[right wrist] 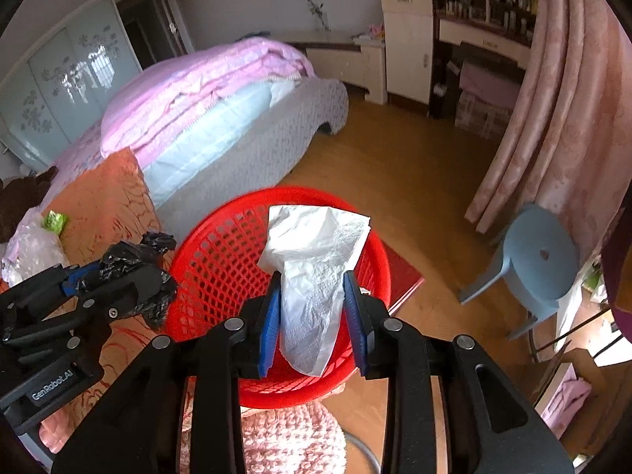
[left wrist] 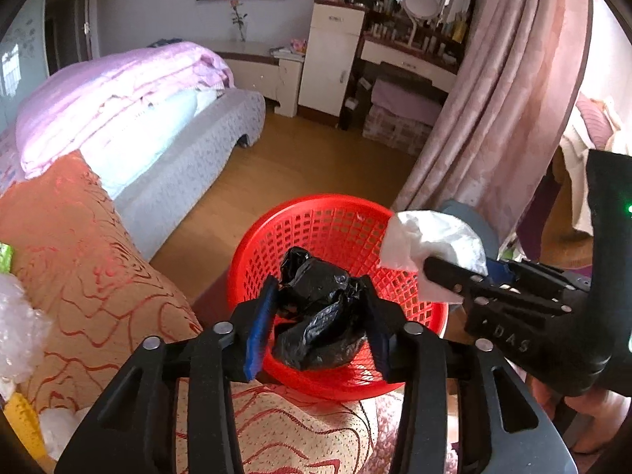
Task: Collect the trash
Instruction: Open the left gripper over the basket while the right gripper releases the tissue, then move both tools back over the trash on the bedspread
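Observation:
A red mesh basket [left wrist: 335, 225] stands below both grippers; it also shows in the right wrist view [right wrist: 221, 264]. My left gripper [left wrist: 320, 296] is shut on a crumpled black plastic bag [left wrist: 320, 312] and holds it over the basket's near side. My right gripper [right wrist: 312, 296] is shut on a white tissue [right wrist: 312, 260] above the basket. In the left wrist view the right gripper [left wrist: 430, 272] comes in from the right with the tissue [left wrist: 430, 237] over the basket's right rim. In the right wrist view the left gripper [right wrist: 118, 276] holds the black bag [right wrist: 138, 272] at the basket's left rim.
An orange patterned cushion [left wrist: 91, 260] lies left of the basket, with clear plastic wrap [left wrist: 15, 328] and a green scrap [right wrist: 55, 221] on it. A bed with a pink quilt [left wrist: 118, 94] stands behind. A pink curtain [left wrist: 497, 91] and a blue stool [right wrist: 541, 260] are at the right. There is a wooden floor [left wrist: 300, 162].

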`<state>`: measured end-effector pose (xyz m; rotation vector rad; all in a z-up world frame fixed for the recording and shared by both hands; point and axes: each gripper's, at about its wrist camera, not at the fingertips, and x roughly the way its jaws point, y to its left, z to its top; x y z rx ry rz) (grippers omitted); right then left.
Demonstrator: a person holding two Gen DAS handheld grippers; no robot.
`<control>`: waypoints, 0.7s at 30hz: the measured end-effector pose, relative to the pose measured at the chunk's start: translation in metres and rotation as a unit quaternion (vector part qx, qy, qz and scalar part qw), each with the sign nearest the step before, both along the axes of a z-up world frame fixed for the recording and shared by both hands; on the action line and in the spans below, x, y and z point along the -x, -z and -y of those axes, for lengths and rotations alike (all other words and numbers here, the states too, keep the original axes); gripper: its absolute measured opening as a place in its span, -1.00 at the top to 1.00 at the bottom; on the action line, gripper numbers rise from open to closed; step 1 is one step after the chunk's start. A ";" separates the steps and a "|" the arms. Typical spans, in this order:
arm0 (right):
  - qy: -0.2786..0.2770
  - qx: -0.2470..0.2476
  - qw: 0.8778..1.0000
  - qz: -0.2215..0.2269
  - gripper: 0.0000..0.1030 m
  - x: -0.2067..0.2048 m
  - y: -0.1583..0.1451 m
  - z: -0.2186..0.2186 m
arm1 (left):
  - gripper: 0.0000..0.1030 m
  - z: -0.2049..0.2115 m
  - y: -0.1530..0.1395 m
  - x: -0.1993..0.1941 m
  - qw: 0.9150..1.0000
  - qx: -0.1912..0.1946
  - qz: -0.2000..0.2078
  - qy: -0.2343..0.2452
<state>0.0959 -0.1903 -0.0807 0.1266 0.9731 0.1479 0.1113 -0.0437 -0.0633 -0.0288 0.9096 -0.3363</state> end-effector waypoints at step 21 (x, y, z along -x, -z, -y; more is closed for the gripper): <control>0.016 0.011 1.000 0.013 -0.01 0.005 -0.004 0.004 | -0.33 -0.028 -0.016 0.018 0.998 0.000 0.031 -0.050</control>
